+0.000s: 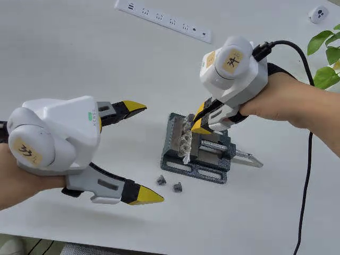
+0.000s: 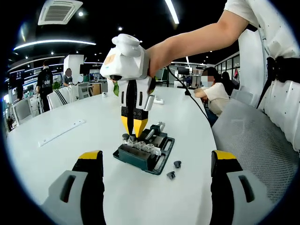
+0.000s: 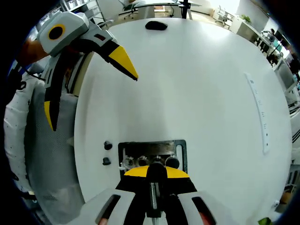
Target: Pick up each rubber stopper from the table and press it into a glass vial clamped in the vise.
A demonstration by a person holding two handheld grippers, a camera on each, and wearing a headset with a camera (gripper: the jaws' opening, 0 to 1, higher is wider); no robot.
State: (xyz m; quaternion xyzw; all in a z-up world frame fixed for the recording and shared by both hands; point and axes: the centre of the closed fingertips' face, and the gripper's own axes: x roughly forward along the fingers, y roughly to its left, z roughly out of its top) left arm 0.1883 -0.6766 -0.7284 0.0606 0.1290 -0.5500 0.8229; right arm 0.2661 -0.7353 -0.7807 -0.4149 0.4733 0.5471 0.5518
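A dark vise [image 1: 196, 171] [image 2: 136, 157] [image 3: 181, 148] on the white table clamps a row of glass vials [image 1: 185, 142] [image 2: 146, 146] [image 3: 136, 162]. My right gripper [image 1: 200, 125] [image 2: 132, 127] [image 3: 156, 172] points down onto the row, its jaws closed on what looks like a dark rubber stopper [image 3: 157, 168]. One vial at the row's end carries a dark stopper [image 3: 172, 161] [image 2: 125, 137]. Two loose stoppers [image 1: 161, 180] [image 1: 177, 186] [image 2: 177, 164] [image 3: 108, 145] lie on the table beside the vise. My left gripper [image 1: 143, 153] [image 2: 154, 161] is wide open with nothing in it, left of the vise.
A white power strip [image 1: 162, 20] [image 2: 61, 132] [image 3: 260, 112] lies at the far side of the table. The vise's screw handle [image 1: 249, 158] sticks out to the right. A black cable [image 1: 308, 159] hangs from my right gripper. Green plant leaves [image 1: 326, 58] reach in at the right edge.
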